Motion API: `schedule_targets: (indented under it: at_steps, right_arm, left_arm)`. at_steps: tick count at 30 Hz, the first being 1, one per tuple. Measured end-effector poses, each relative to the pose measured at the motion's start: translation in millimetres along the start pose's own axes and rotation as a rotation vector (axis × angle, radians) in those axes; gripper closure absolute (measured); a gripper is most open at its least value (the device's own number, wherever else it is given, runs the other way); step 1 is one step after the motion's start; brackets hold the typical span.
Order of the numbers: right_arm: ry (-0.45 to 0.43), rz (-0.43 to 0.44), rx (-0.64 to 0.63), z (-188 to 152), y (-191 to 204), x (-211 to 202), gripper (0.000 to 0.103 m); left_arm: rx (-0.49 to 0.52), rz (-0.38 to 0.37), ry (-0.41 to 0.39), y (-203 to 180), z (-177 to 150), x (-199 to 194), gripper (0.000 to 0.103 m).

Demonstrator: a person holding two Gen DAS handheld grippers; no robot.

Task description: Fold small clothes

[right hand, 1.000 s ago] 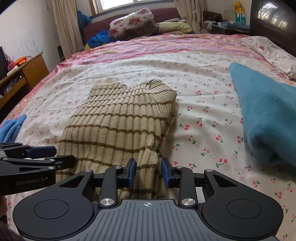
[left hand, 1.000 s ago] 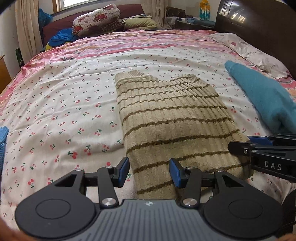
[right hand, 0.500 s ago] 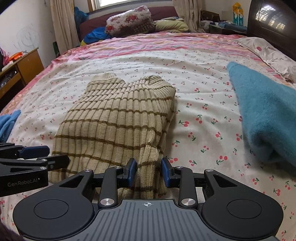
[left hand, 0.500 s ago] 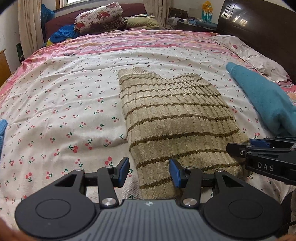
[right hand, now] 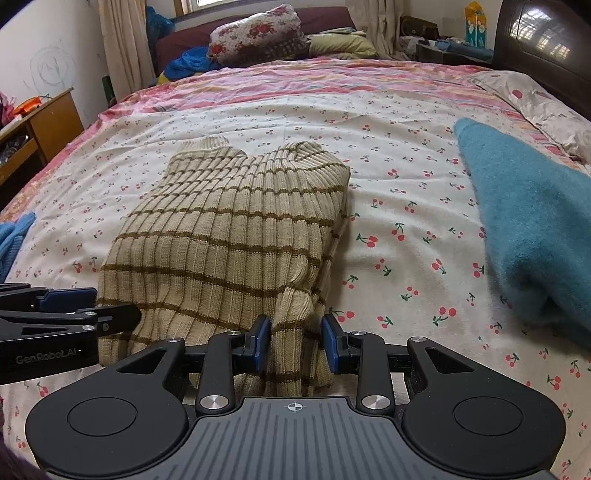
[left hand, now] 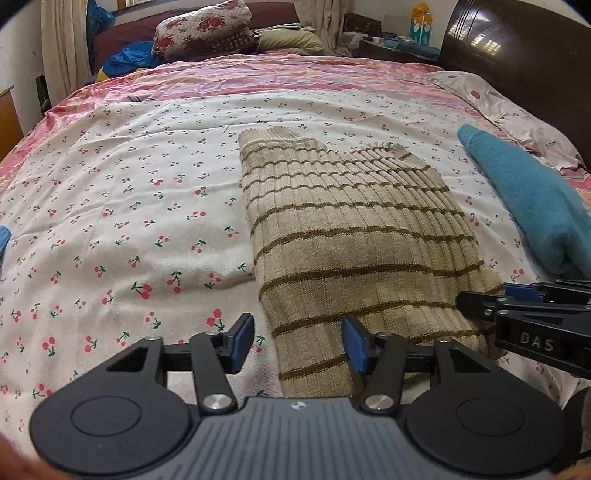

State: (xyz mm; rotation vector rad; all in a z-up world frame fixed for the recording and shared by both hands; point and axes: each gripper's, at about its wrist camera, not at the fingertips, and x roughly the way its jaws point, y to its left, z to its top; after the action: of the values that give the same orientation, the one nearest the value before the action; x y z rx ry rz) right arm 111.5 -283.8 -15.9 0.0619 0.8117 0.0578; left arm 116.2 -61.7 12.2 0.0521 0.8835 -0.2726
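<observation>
Both tongs sit low over the near edge of the bed, angled down at the folded sweater. My left tongs (left hand: 297, 343) are opening, their blue pads standing apart: the near left corner of the beige brown-striped sweater (left hand: 351, 236) lies between them, touching the right pad, while the left pad hangs over bare cherry-print bedspread (left hand: 129, 192). My right tongs (right hand: 295, 345) are clamped on a bunched fold at the sweater's near right corner, both pads pressed into the knit. The sweater itself lies folded into a rough rectangle in the middle of the bed, running away from me, with its ribbed cuffs or collar at the far end. A scrap of light blue knit (right hand: 14, 236) shows at the left edge of the bed. A teal fuzzy garment (right hand: 528, 229) lies to the right, well apart from the sweater. Pillows (right hand: 258, 33) are piled beyond the far edge.
</observation>
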Motion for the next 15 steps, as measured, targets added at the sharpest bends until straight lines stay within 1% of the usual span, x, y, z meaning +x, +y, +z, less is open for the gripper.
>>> schedule_targets:
  at_steps: [7,10,15]
  right_arm:
    - [-0.039,0.009,0.000,-11,9,-26,0.072]
    - [-0.063,0.011,-0.011,-16,15,-37,0.070]
    - [-0.090,0.020,-0.013,-23,21,-51,0.068]
  left_arm:
    - [0.009,0.039,-0.009,-6,-10,-11,0.035]
    - [0.031,0.066,-0.004,-12,-14,-16,0.031]
    - [0.026,0.046,-0.016,-16,-22,-28,0.028]
